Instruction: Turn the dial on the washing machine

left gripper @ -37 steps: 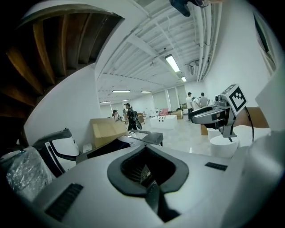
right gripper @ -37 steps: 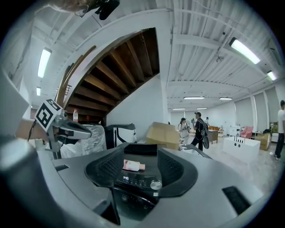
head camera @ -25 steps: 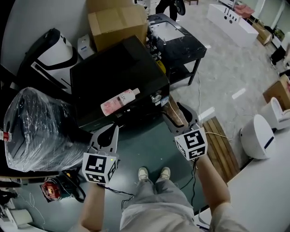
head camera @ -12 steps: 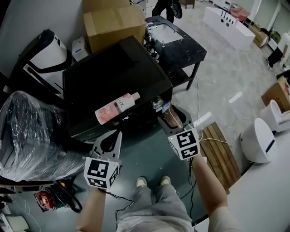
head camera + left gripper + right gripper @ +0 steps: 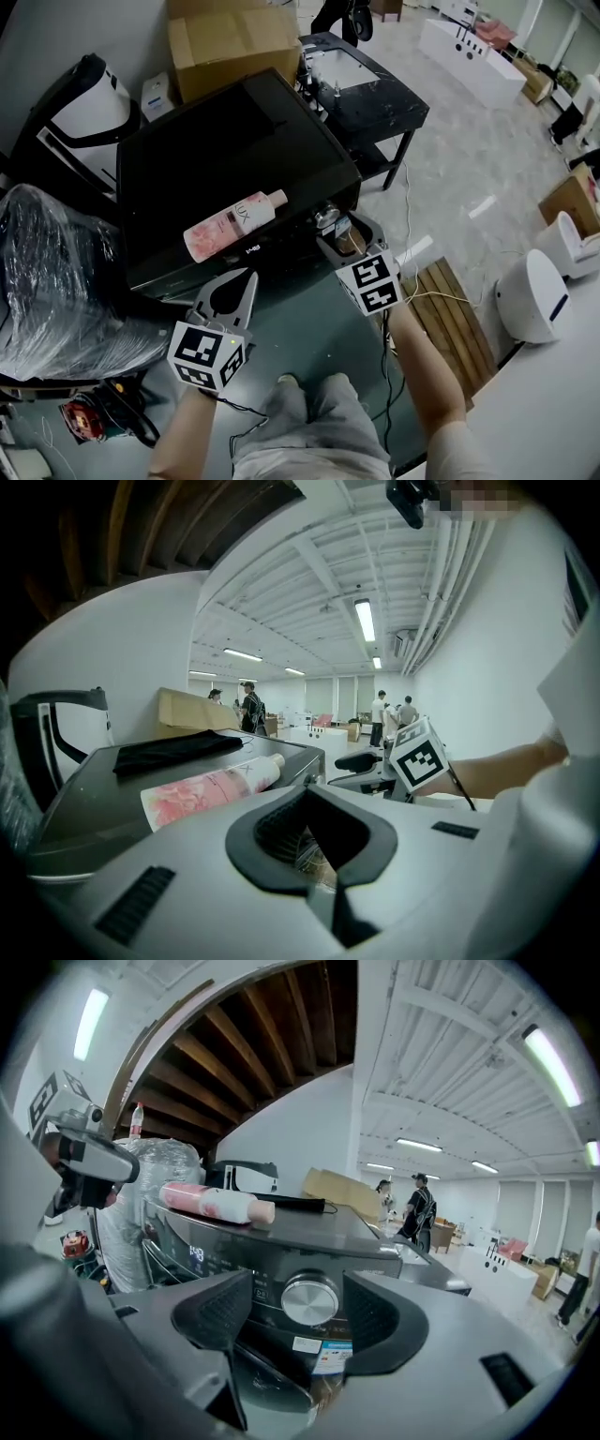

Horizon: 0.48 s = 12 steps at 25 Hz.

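Facing the dial (image 5: 310, 1299), right gripper (image 5: 298, 1311) just spreading wide, empty, left gripper (image 5: 249, 276) closed.

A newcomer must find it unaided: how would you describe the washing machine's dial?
Find the big black washing machine with a pink bottle lying on top. On its front panel, toward the right end, sits the dial. It is the only round, shiny silver knob on that dark panel.

Count: 1 washer (image 5: 234, 155), 1 dial (image 5: 325, 217), 1 bottle (image 5: 234, 225), 1 black table (image 5: 398, 111). 2 grippers: left gripper (image 5: 240, 280), right gripper (image 5: 349, 234).
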Tool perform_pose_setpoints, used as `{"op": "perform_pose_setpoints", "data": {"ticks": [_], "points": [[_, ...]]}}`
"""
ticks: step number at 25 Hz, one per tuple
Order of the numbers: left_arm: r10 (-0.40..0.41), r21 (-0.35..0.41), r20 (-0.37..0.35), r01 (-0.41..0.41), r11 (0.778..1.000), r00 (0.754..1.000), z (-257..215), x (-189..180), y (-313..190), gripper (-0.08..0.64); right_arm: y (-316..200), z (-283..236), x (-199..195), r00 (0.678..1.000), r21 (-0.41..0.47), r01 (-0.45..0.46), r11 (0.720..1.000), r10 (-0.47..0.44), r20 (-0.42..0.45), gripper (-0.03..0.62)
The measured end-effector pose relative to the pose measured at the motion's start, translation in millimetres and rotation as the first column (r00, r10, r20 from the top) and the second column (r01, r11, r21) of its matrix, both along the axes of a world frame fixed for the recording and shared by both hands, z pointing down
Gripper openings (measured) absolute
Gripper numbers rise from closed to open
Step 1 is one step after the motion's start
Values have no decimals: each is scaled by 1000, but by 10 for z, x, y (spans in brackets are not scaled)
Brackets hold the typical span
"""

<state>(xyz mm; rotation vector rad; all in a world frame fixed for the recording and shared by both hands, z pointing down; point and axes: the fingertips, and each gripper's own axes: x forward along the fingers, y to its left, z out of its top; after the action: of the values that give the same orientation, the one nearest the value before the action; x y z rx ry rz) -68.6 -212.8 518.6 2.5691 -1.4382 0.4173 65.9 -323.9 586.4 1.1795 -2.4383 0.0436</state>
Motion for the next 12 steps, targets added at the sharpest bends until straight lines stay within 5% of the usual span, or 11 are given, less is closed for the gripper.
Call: {"op": "perform_pose_setpoints", "data": {"ticks": [12], "points": [[10, 2, 62, -10, 1000, 998, 387, 9, -257, 18, -356, 472, -28, 999, -14, -32, 999, 32, -17, 308]]}}
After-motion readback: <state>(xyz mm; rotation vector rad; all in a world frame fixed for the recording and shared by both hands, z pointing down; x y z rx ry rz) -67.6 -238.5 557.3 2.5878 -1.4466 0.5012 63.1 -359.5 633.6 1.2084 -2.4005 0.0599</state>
